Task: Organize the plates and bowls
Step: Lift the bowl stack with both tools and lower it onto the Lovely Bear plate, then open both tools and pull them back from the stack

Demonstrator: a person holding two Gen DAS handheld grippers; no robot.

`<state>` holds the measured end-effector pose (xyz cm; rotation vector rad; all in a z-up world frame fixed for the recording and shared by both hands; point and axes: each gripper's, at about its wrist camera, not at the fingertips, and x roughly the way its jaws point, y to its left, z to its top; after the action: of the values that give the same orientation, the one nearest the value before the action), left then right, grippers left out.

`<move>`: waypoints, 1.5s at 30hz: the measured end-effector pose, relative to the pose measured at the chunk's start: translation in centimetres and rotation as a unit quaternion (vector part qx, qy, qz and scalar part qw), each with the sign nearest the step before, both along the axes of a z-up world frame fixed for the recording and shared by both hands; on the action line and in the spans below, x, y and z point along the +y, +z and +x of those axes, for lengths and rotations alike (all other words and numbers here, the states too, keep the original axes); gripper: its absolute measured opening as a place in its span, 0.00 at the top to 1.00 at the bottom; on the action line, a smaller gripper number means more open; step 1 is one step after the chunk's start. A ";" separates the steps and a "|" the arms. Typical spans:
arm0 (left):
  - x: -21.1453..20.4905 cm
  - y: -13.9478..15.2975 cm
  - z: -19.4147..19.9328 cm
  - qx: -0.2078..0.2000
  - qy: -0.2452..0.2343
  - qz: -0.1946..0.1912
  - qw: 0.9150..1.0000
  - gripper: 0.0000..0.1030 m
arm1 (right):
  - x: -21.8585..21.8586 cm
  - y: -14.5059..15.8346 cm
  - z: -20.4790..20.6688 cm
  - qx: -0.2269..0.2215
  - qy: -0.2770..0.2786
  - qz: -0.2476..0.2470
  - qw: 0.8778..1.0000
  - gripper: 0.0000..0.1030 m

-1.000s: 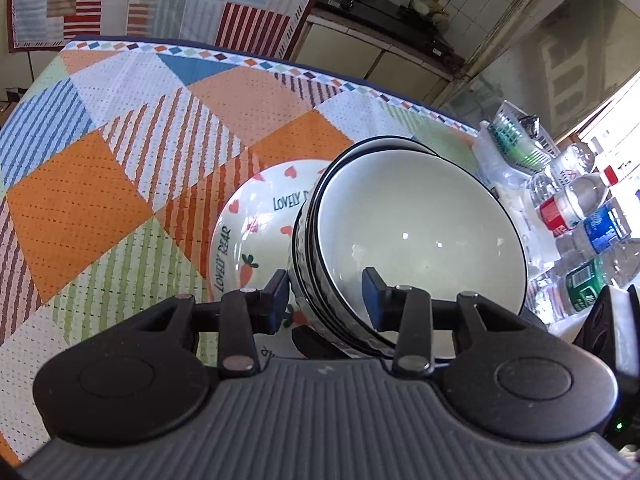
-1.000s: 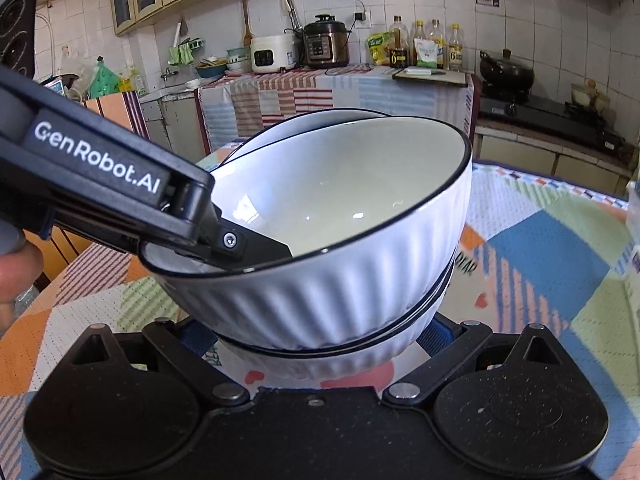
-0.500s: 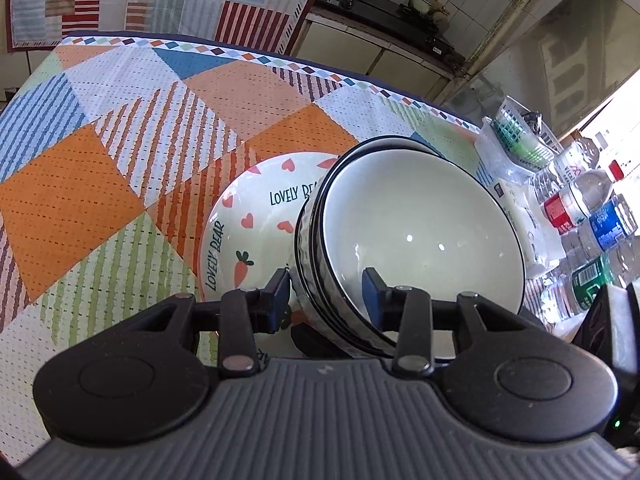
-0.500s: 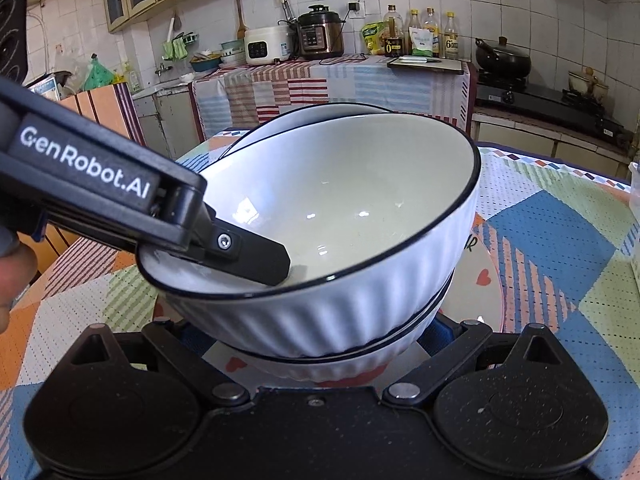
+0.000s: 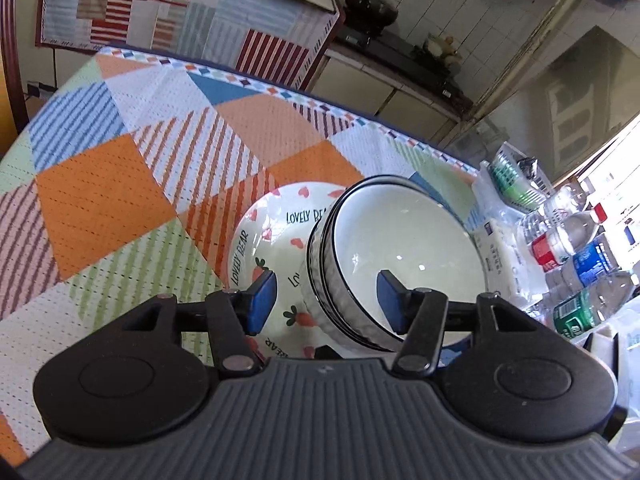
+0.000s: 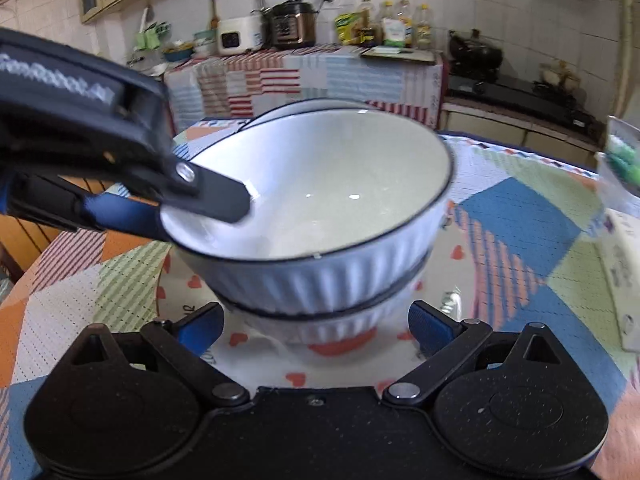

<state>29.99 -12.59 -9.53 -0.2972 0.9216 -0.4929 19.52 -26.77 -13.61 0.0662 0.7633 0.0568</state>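
The left gripper (image 5: 327,300) is just opening, straddling the bowls' (image 5: 400,248) rim untouched; only its view shows bottles (image 5: 576,264). The right gripper (image 6: 316,328) is gaping before them.

Patchwork tablecloth (image 5: 100,196); water bottles (image 5: 576,256) at edge; rice cooker (image 6: 236,36).

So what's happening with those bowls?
A person is tidying dishes with two hand-held grippers. Two ribbed white bowls sit nested on a heart-patterned plate. The left gripper has just been opening; its fingers straddle the top bowl's rim without pressing. The right gripper is open near the stack's base.
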 end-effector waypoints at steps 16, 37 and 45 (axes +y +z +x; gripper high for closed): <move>2.7 4.8 -7.7 -0.071 -0.009 0.035 0.997 0.40 | -0.1 5.0 -5.0 -0.006 -0.014 -0.002 1.000 0.03; 5.5 9.4 -14.9 -0.109 -0.023 0.115 0.987 0.28 | -0.3 12.6 -10.9 -0.013 -0.035 -0.016 0.999 0.02; 5.9 10.6 -18.3 -0.110 -0.013 0.122 0.986 0.27 | 0.6 14.9 -14.3 -0.024 -0.035 -0.037 0.998 0.02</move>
<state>11.73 -6.68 1.06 -0.0077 0.7620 -0.4221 5.19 -26.17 1.32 0.0215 0.7142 -0.0364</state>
